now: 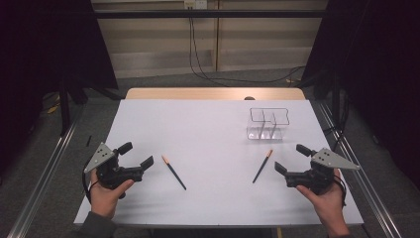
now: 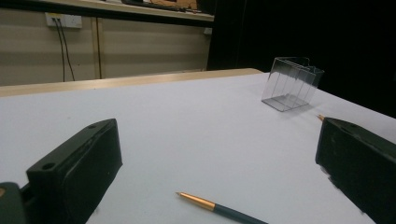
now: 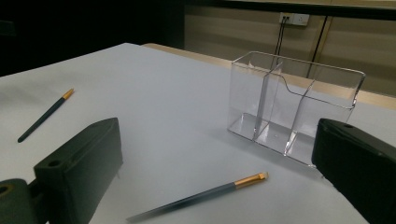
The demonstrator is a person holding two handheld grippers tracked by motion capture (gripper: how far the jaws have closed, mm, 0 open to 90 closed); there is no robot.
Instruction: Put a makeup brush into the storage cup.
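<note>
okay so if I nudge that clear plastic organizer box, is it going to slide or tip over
The clear organizer looks thin-walled and empty, so probably light: it would likely slide on the smooth white table. Its base looks wide for its height, so a low push seems unlikely to tip it; a push at the rim might.

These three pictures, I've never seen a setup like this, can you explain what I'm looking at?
A person sits at a white table, holding a hand-operated two-jaw gripper in each hand. The high view looks down from above: left gripper, right gripper. The other two pictures come from cameras riding on each gripper, looking out between its black jaws. On the table lie two dark brushes with gold bands, the left brush and the right brush, plus an empty clear divided box. Both grippers are open, holding nothing.
</note>
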